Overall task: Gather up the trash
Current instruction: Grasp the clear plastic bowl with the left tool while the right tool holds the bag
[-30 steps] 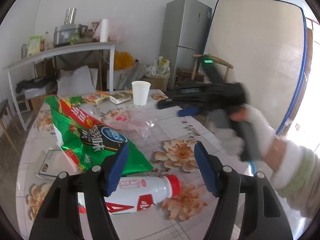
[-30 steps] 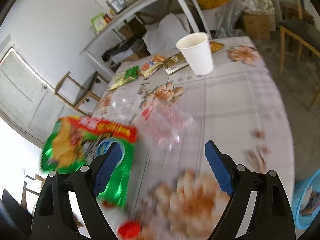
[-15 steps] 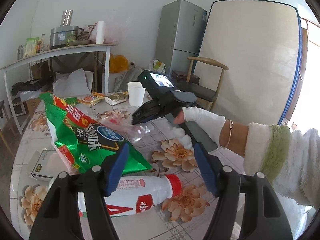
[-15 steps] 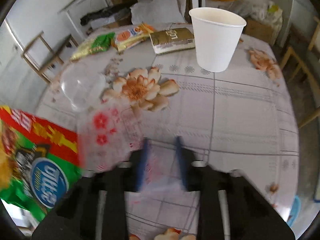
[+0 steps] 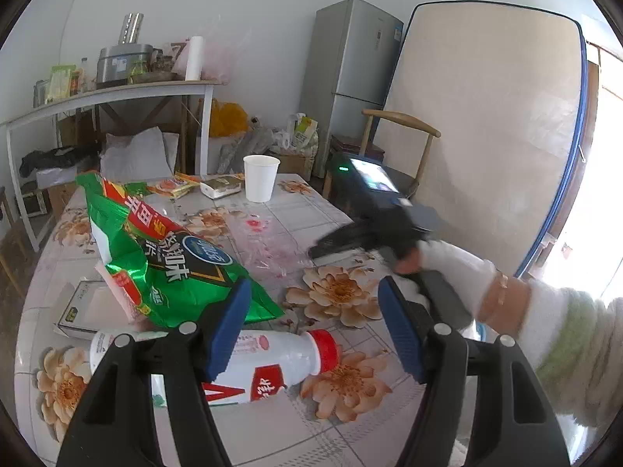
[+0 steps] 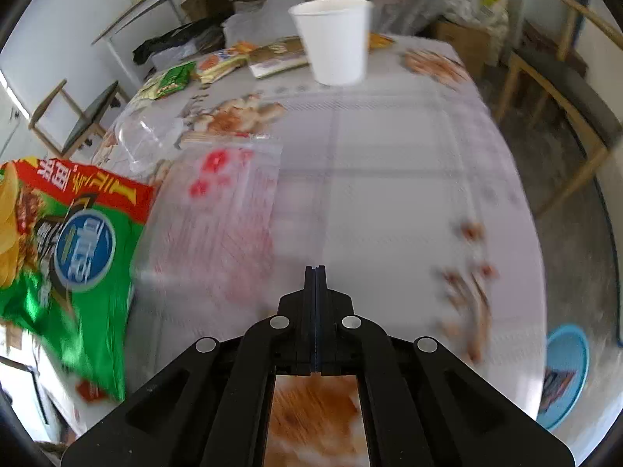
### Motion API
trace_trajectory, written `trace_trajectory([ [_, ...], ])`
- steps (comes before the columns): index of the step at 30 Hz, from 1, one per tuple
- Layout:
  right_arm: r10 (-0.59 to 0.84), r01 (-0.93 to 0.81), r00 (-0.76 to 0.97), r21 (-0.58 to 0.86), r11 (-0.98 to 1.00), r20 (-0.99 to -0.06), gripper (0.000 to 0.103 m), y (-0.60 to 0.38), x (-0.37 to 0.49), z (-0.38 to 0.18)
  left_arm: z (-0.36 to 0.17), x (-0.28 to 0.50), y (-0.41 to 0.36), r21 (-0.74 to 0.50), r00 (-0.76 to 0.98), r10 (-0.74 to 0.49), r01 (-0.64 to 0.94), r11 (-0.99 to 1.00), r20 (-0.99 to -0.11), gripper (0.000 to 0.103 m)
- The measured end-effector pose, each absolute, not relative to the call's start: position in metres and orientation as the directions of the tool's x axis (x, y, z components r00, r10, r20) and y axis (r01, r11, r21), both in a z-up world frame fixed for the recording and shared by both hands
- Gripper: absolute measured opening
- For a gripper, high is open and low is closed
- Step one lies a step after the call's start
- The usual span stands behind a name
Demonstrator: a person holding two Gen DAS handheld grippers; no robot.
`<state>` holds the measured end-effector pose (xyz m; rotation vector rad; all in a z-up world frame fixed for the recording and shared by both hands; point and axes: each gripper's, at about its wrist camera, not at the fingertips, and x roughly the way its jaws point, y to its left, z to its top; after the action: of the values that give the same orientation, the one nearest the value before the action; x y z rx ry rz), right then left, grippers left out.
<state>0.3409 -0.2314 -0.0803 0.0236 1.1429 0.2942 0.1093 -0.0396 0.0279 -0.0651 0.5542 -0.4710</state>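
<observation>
The left gripper (image 5: 311,334) stands wide open, its two blue-padded fingers (image 5: 227,327) spread apart and holding nothing. It hovers over the flower-patterned counter (image 5: 296,424). Directly under and between its jaws lies a white plastic bottle with a red cap and red label (image 5: 272,354), on its side, cap pointing toward the right finger. Just ahead of the left finger, a large green and red crinkled snack bag (image 5: 155,253) rests partly over the bottle's far end. Left of that bag lies a flat white carton (image 5: 80,307).

The right gripper (image 6: 314,272) is fully closed, its pads pressed flat together. Whether anything is pinched between them cannot be told; the wrist view is blurred. Just ahead and to the left of its tips lies a clear plastic wrapper with red print (image 6: 229,210), flat on the counter (image 6: 389,163); contact between tips and wrapper cannot be confirmed. Farther left of this gripper is the green snack bag (image 6: 74,245). Well ahead stands a white paper cup (image 6: 335,39), upright, with small snack packets (image 6: 218,64) to its left. Down to the right, off the counter edge, sits a blue round bin (image 6: 566,373) on the floor.

In the left wrist view, the right gripper (image 5: 331,243) reaches in from the right, held low over the counter by a white-gloved hand (image 5: 440,260), with a fuzzy sleeve behind the wrist. Its tip is at the near edge of the clear wrapper (image 5: 272,245).
</observation>
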Motion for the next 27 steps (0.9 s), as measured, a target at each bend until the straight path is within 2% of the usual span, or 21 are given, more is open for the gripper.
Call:
trace_trajectory([
  [5,0.297,-0.164,0.374,0.253,0.954,-0.878,0.000,-0.263,0.314,-0.075,0.026,0.112,-0.041,-0.225,0.726,-0.471,0.416,0.881,-0.502,0.066],
  [7,0.399,-0.163,0.370,0.364,0.917,-0.839,0.004,-0.273,0.310,-0.068,0.026,0.118,-0.043,-0.238,0.716,-0.479,0.418,0.877,-0.508,0.063],
  [8,0.446,-0.163,0.359,0.416,0.895,-0.820,0.008,-0.273,0.313,-0.067,0.027,0.123,-0.045,-0.236,0.714,-0.476,0.417,0.878,-0.513,0.062],
  [9,0.501,-0.155,0.347,0.478,0.865,-0.793,0.022,-0.275,0.317,-0.066,0.029,0.131,-0.047,-0.233,0.712,-0.469,0.411,0.882,-0.522,0.060],
  [10,0.531,-0.145,0.343,0.515,0.845,-0.775,0.031,-0.276,0.320,-0.065,0.030,0.139,-0.048,-0.235,0.707,-0.464,0.403,0.885,-0.533,0.058],
  [11,0.571,-0.134,0.341,0.563,0.816,-0.747,0.050,-0.276,0.326,-0.064,0.030,0.152,-0.049,-0.245,0.696,-0.454,0.385,0.890,-0.556,0.057],
  [12,0.608,-0.133,0.337,0.603,0.786,-0.719,0.057,-0.272,0.332,-0.063,0.029,0.163,-0.051,-0.250,0.683,-0.440,0.365,0.897,-0.583,0.054],
  [15,0.658,-0.139,0.320,0.653,0.744,-0.682,0.058,-0.256,0.351,-0.063,0.022,0.193,-0.051,-0.266,0.645,-0.404,0.305,0.914,-0.649,0.042],
  [17,0.649,-0.141,0.309,0.641,0.755,-0.696,0.058,-0.241,0.367,-0.067,0.017,0.211,-0.049,-0.283,0.619,-0.388,0.265,0.922,-0.683,0.035],
  [19,0.638,-0.152,0.287,0.623,0.767,-0.715,0.057,-0.229,0.378,-0.073,0.016,0.217,-0.045,-0.285,0.613,-0.381,0.253,0.925,-0.692,0.029],
  [20,0.620,-0.158,0.278,0.602,0.783,-0.733,0.048,-0.222,0.382,-0.076,0.017,0.218,-0.044,-0.280,0.615,-0.377,0.253,0.926,-0.693,0.028],
  [21,0.600,-0.173,0.264,0.575,0.800,-0.755,0.031,-0.214,0.384,-0.080,0.020,0.216,-0.042,-0.269,0.617,-0.373,0.259,0.928,-0.693,0.028],
  [22,0.582,-0.187,0.257,0.551,0.814,-0.772,0.021,-0.210,0.384,-0.082,0.023,0.214,-0.040,-0.265,0.616,-0.374,0.263,0.927,-0.693,0.028],
  [23,0.558,-0.194,0.257,0.523,0.830,-0.789,0.004,-0.206,0.383,-0.084,0.029,0.211,-0.036,-0.268,0.608,-0.382,0.275,0.924,-0.695,0.028],
  [27,0.546,-0.204,0.264,0.507,0.837,-0.795,0.000,-0.207,0.379,-0.090,0.076,0.210,-0.012,-0.273,0.616,-0.420,0.322,0.906,-0.666,0.028],
])
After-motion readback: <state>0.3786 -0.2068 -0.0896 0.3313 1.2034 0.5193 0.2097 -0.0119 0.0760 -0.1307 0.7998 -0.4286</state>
